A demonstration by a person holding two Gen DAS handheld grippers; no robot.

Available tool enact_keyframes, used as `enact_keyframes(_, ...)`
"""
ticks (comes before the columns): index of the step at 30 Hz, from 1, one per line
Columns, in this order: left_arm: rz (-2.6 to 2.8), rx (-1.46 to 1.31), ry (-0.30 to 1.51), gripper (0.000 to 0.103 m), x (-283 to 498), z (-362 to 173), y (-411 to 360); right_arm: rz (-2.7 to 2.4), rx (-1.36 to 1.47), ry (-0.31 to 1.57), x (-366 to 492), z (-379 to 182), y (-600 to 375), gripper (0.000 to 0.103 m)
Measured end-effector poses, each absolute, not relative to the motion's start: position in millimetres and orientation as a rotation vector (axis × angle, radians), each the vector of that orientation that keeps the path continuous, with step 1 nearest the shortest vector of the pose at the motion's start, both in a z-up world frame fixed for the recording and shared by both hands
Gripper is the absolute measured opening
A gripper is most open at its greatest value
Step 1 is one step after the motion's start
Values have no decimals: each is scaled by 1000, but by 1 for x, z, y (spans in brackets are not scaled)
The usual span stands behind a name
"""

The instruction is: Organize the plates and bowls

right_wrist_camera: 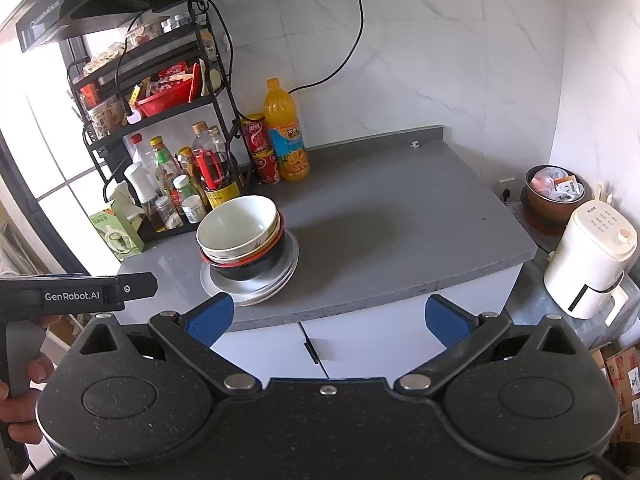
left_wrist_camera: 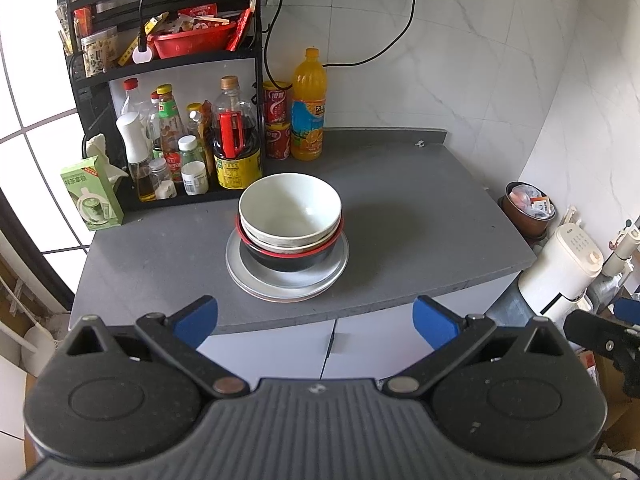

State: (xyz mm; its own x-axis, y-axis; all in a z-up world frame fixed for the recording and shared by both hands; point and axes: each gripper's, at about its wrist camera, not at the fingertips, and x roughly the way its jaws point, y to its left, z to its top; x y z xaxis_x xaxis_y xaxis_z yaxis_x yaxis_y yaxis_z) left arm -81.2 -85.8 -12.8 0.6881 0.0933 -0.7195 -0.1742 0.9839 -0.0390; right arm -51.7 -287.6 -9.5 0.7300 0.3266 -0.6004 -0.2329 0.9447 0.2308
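left wrist view shows the left gripper (left_wrist_camera: 316, 322) spread wide and empty, back from the counter (left_wrist_camera: 400, 232) edge; the right gripper (right_wrist_camera: 326, 320) likewise. stacking looks finished, or perhaps not begun; any next move means reaching forward. in front of the spice rack (left_wrist_camera: 160, 60), white bowl (left_wrist_camera: 290, 208) nests in a red-rimmed black bowl (left_wrist_camera: 292, 260) on plates (left_wrist_camera: 288, 280), how many unclear.
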Motion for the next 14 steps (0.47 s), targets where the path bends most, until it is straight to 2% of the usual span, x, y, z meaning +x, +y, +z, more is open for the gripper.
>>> enact_keyframes(14, 116, -77, 811, 103, -70, -8, -81, 288, 173, 669, -50, -7, -289, 103)
